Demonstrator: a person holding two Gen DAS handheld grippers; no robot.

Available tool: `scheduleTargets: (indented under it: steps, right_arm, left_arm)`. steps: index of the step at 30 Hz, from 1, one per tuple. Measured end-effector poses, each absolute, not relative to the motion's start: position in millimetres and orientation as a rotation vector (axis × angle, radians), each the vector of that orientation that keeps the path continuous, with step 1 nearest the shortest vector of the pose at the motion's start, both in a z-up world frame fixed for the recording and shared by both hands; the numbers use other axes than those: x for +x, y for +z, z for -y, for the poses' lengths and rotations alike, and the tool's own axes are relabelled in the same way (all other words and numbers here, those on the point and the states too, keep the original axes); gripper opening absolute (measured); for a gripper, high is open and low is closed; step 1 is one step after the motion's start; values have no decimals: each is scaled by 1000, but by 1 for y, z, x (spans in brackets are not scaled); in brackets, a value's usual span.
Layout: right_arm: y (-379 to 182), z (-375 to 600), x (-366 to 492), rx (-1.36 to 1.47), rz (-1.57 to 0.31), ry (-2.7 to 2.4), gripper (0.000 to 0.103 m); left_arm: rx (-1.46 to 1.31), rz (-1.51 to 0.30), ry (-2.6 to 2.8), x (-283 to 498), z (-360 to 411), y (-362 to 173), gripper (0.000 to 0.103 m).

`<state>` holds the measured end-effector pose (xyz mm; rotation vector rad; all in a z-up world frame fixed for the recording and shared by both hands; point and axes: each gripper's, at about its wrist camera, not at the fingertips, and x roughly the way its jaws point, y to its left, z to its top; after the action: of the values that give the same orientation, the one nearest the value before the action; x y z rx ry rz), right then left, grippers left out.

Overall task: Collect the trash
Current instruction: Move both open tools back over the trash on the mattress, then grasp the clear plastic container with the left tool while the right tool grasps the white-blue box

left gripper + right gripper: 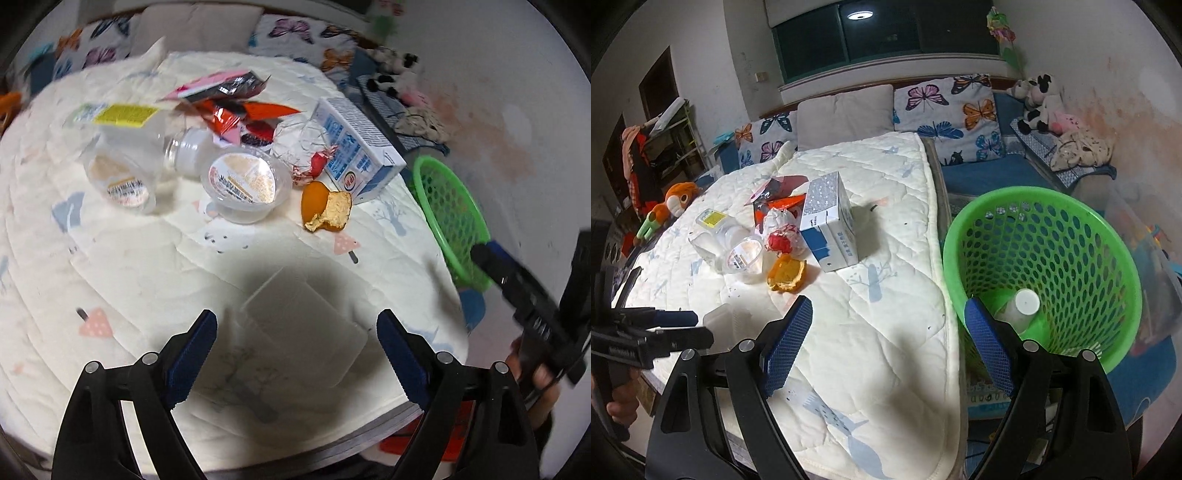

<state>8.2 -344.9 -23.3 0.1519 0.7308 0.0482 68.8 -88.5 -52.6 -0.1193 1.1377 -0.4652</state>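
Tools [297,345] [888,334] tilt downward, spread wide, gripping nothing.

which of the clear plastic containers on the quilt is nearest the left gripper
The flat rectangular translucent tub, lying right between the open left gripper fingers. The two round cups with printed lids and the tipped bottle sit farther off in the trash pile.
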Motion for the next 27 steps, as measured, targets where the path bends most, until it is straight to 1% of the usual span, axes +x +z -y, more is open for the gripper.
scheduleTargets:
  steps: [4,8,10,12,14,16,18,22,27]
  right_arm:
    - [-27,347,9,157,-734,55,84]
    - [-30,349,10,161,-735,60,84]
    - [-30,350,11,162,-736,62,84]
    - [-30,352,12,163,-737,65,84]
    - [-29,353,15,164,-737,73,84]
    - [-26,353,17,167,-736,88,84]
    - [-24,353,21,174,-738,106,84]
    - [-16,348,33,182,-735,149,84]
    - [-7,334,62,183,-751,208,77]
  left_arm:
    - [-142,-1165,-397,72,100,-54,83]
    - [-148,-1200,-322,76,110,-61,74]
    - [-115,-1206,-299,75,117,-65,73]
    - [-95,-1214,-287,75,120,-69,65]
    - [-85,-1220,-284,76,121,-72,60]
    - [-65,-1204,-288,75,121,-69,58]
    - [-47,-1180,-293,75,118,-66,51]
    - [-33,-1148,-319,79,109,-58,49]
    - [-48,-1097,-352,80,90,-45,48]
